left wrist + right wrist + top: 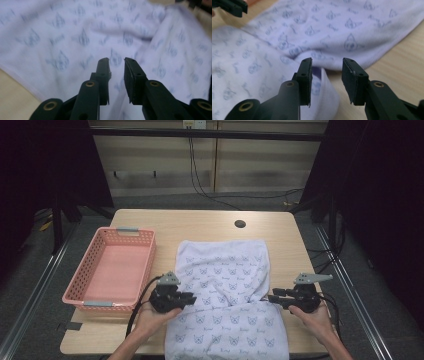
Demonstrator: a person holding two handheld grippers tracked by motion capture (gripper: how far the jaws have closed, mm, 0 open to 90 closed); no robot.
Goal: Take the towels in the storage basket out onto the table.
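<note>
Cloth [225, 285], white with a small blue printed motif, lies spread over the middle of the wooden surface [150, 220], its far half folded toward the near half, its near edge hanging over the person's side. Left tool [187, 299] sits low at the cloth's left edge, jaws pointing inward across the fabric; right tool [274, 296] sits at the cloth's right edge, jaws pointing inward toward the left one, so the cloth lies between the two. Left gripper view: left tool [117, 60] has its jaws parted with a narrow gap, printed fabric directly beyond and beneath the tips, nothing pinched between the pads; released. Bare wood shows to the lower left of that tool, past the hemmed border of the cloth. Right gripper view: right tool [327, 60] has its jaws parted wider, a raised fold of the cloth [287, 37] just ahead of and below the left jaw, bare wood under the right jaw; nothing clamped, released. Whether either tool's tips touch the fabric, cannot tell. The other tool's black jaw tips show at the top left corner of the right gripper view, far across the cloth. Pink plastic basket [80, 285] with grey handles stands just outward of the left tool, on the surface's left side, apart from the cloth. A hand [150, 320] holds each tool from the near edge.
</note>
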